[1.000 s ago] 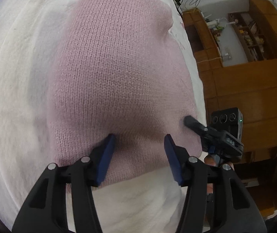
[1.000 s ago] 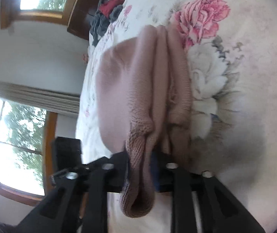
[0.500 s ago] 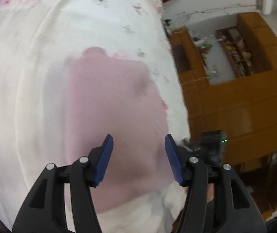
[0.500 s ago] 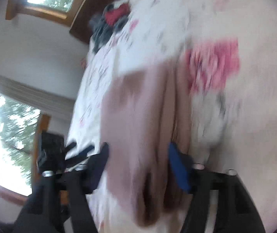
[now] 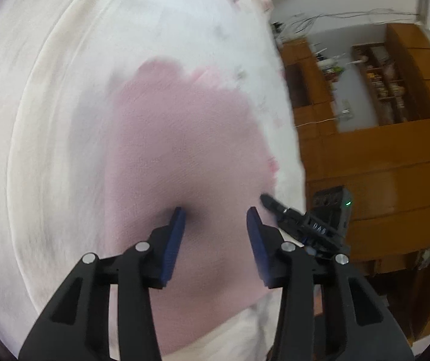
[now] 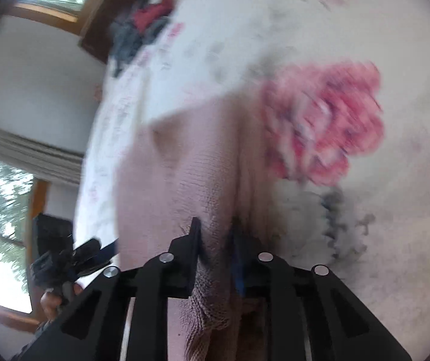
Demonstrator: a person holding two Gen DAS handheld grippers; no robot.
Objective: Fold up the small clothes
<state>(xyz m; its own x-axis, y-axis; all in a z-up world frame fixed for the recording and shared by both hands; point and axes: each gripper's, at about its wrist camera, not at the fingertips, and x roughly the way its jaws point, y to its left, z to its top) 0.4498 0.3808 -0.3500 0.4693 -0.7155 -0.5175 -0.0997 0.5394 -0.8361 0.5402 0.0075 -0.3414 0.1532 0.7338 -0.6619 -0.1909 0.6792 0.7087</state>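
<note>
My right gripper pinches the knit's bunched edge; the knit lies lengthwise ahead on the bed. My left gripper hovers wide above it.

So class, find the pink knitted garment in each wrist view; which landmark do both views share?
Left wrist: pink knitted garment fills the centre, beneath the open left gripper.
Right wrist: it sits lower centre, pinched in the right gripper.
Shared landmark: white floral bedsheet.

One pink knit garment, two grippers: left gripper, right gripper, one clothes pile
</note>
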